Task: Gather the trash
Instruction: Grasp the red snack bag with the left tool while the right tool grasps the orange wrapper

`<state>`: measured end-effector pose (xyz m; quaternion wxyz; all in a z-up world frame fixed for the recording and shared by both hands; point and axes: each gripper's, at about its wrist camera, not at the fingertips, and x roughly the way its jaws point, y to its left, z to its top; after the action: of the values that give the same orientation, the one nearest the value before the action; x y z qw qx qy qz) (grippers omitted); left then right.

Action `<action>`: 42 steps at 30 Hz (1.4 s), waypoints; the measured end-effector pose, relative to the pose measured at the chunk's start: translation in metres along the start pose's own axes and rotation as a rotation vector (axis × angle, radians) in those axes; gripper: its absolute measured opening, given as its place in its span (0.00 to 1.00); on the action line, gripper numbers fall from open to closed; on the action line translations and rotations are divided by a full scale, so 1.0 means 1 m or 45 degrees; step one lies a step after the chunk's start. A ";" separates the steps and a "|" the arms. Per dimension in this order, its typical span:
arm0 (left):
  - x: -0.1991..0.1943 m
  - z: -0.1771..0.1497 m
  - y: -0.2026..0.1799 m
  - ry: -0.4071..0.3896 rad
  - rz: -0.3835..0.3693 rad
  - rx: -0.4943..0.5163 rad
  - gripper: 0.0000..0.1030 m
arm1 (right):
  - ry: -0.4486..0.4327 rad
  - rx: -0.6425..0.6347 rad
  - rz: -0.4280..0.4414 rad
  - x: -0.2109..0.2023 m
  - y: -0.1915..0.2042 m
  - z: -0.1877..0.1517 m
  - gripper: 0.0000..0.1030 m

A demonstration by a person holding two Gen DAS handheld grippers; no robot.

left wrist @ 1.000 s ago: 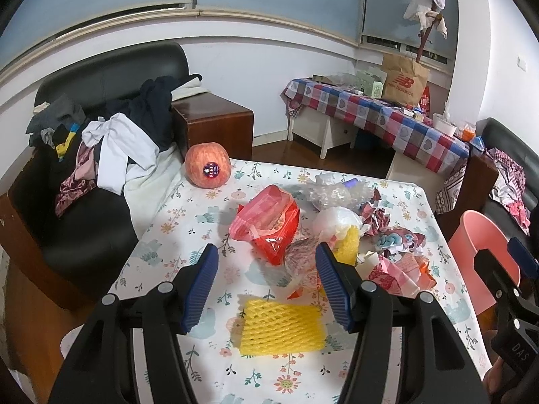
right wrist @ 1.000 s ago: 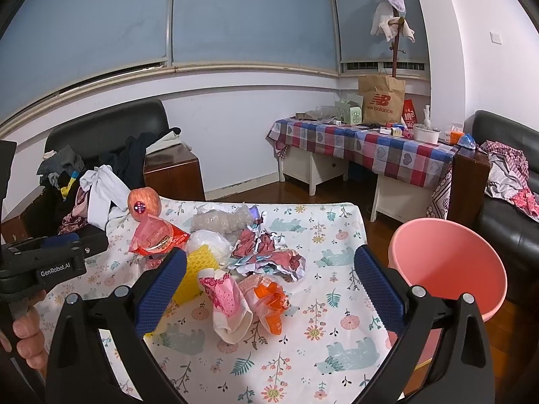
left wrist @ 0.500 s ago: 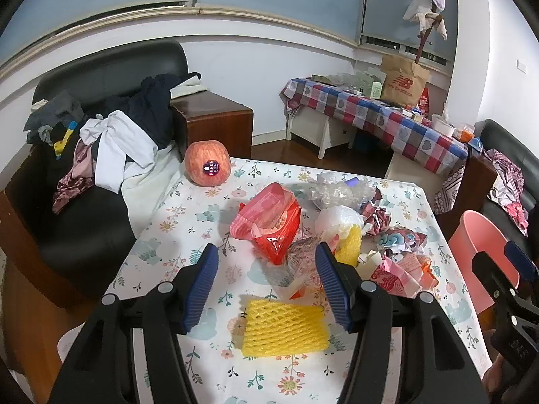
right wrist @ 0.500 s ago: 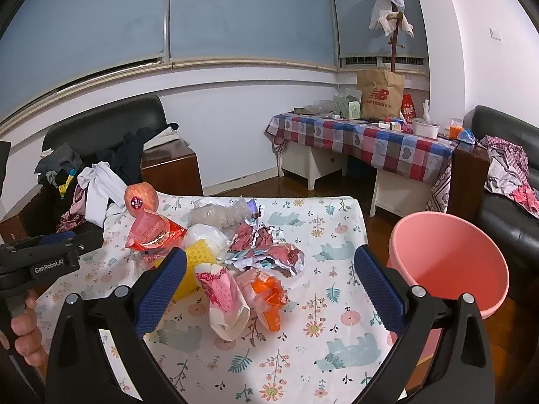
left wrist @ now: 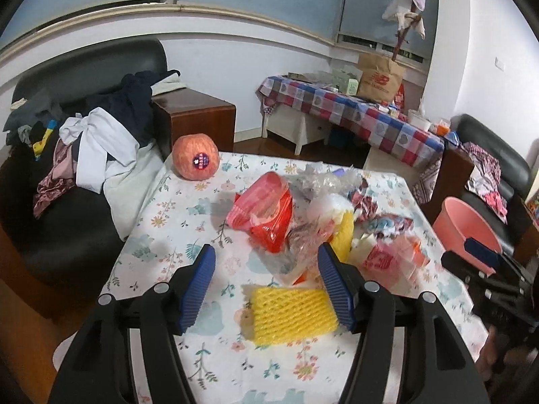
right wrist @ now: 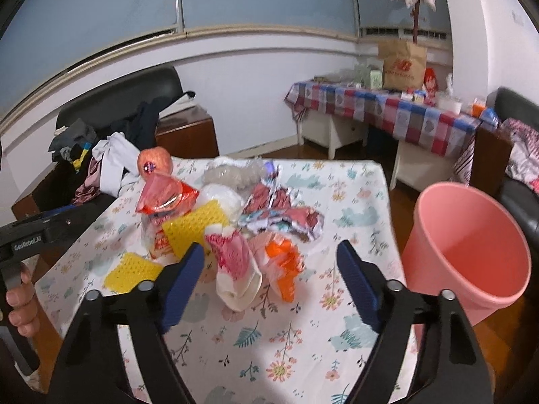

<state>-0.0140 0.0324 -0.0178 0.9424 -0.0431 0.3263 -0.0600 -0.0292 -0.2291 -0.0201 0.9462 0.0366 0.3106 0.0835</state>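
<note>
A heap of crumpled wrappers lies on the floral-cloth table [right wrist: 353,202]. My right gripper [right wrist: 269,249] hovers over its near end. The jaws are closing around a pink-and-white wrapper [right wrist: 235,266] and an orange wrapper [right wrist: 284,266], and the pads touch neither. My left gripper [left wrist: 264,256] stands open, low over the table. A yellow foam net [left wrist: 289,313] lies between its fingers, close to the right pad [left wrist: 333,286]. Farther off in the heap lie a red snack bag [left wrist: 266,208] and a second yellow net [right wrist: 195,225]. An empty pink bin [right wrist: 471,252] stands by the table's right edge.
A round fruit in a foam sleeve [left wrist: 196,161] sits at the table's far left corner. Left of the table is a black sofa [left wrist: 67,222] piled with clothes, with a wooden cabinet [left wrist: 198,118] behind. A checked-cloth table [left wrist: 370,114] stands at the back right.
Both grippers have sunk a little toward the table and tilted downward. The right gripper's jaws have narrowed around the pink-and-white and orange wrappers. The trash has not moved.
</note>
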 end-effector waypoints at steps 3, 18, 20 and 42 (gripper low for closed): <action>0.002 -0.003 0.005 0.021 -0.022 -0.007 0.58 | 0.029 0.029 0.016 0.004 -0.008 -0.003 0.71; 0.038 0.033 0.003 0.023 -0.043 0.007 0.55 | 0.096 0.094 0.035 0.011 -0.034 -0.011 0.71; 0.049 0.043 0.003 0.013 0.009 0.064 0.55 | 0.109 0.102 0.045 0.014 -0.034 -0.011 0.71; 0.099 0.040 0.018 0.131 -0.152 0.043 0.00 | 0.209 0.207 0.225 0.044 -0.043 0.001 0.70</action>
<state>0.0897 0.0382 -0.0486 0.9197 -0.0434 0.3702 -0.1237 0.0121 -0.2638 -0.0496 0.9005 0.1333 0.3881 0.1439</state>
